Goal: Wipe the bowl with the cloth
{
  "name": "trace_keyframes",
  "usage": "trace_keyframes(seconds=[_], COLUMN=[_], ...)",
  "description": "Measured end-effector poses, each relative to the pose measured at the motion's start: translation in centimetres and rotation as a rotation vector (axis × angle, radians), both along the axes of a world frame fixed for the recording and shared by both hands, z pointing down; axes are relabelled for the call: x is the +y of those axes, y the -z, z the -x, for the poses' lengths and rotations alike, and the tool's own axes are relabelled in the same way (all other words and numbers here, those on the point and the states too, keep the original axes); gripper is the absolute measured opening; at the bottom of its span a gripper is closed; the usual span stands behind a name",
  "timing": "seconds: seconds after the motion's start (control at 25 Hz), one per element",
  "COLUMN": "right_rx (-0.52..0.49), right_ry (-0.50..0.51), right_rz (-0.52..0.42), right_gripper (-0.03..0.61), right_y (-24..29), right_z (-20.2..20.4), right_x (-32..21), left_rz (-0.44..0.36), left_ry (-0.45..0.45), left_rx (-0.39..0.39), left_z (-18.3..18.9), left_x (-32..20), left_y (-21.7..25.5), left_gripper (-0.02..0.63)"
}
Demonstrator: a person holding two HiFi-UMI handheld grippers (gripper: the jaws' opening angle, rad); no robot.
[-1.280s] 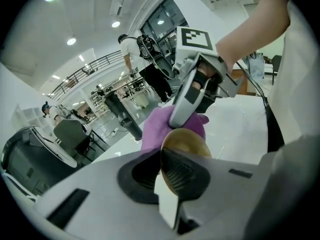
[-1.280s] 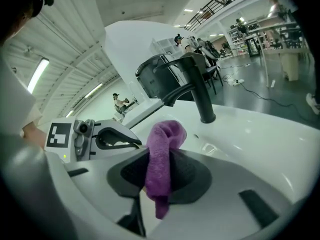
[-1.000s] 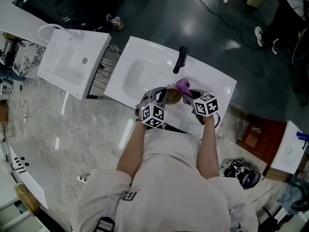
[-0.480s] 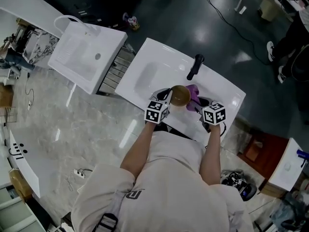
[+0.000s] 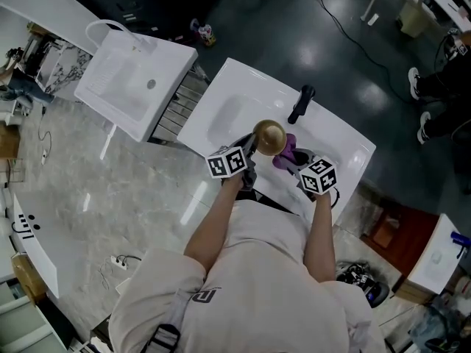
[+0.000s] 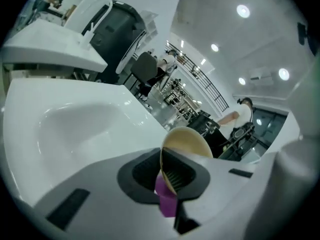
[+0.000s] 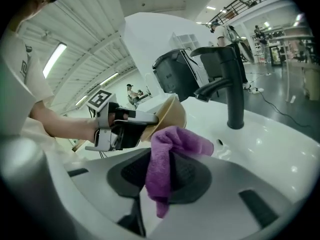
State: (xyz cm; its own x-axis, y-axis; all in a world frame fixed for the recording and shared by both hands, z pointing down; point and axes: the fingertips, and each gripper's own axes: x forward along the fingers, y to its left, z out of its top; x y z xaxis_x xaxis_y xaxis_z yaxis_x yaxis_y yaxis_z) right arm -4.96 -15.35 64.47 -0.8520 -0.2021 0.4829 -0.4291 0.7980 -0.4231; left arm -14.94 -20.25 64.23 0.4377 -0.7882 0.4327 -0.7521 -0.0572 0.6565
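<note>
A tan bowl (image 5: 269, 137) is held tilted above the white sink (image 5: 221, 94), and my left gripper (image 5: 249, 153) is shut on its rim. In the left gripper view the bowl (image 6: 186, 143) stands edge-on between the jaws, with a bit of the purple cloth (image 6: 166, 203) showing below it. My right gripper (image 5: 293, 162) is shut on the purple cloth (image 5: 285, 153), just right of the bowl. The right gripper view shows the cloth (image 7: 170, 156) bunched between the jaws, close to the bowl (image 7: 171, 115) and the left gripper (image 7: 150, 121).
A black faucet (image 5: 302, 102) stands at the sink's far right; it appears in the right gripper view as a faucet (image 7: 229, 84) just beyond the cloth. A second white sink (image 5: 132, 79) lies to the left. Marble flooring (image 5: 110, 212) surrounds the person.
The bowl has been lifted and tipped up by the left gripper. The right gripper with the cloth has stayed beside it, shifting slightly left.
</note>
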Motion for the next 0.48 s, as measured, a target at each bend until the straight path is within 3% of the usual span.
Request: trace_keyframes(seconds=[0.24, 0.4, 0.48], right_rx=[-0.038, -0.065, -0.097], right_ry=[0.086, 0.137, 0.141], right_rz=[-0.017, -0.034, -0.05], right_gripper=[0.088, 0.089, 0.088], right_y=[0.3, 0.6, 1.4], right_z=[3.6, 4.9, 5.1], right_x=[1.3, 2.7, 2.9], left_rz=[0.036, 0.039, 0.031], left_ry=[0.043, -0.002, -0.053], left_rx=[0.24, 0.351, 0.447], left_z=[0.5, -0.3, -1.2], left_x=[-0.3, 0.5, 0.6], left_y=[0.6, 1.3, 2.3], left_gripper=[0.018, 0.018, 0.018])
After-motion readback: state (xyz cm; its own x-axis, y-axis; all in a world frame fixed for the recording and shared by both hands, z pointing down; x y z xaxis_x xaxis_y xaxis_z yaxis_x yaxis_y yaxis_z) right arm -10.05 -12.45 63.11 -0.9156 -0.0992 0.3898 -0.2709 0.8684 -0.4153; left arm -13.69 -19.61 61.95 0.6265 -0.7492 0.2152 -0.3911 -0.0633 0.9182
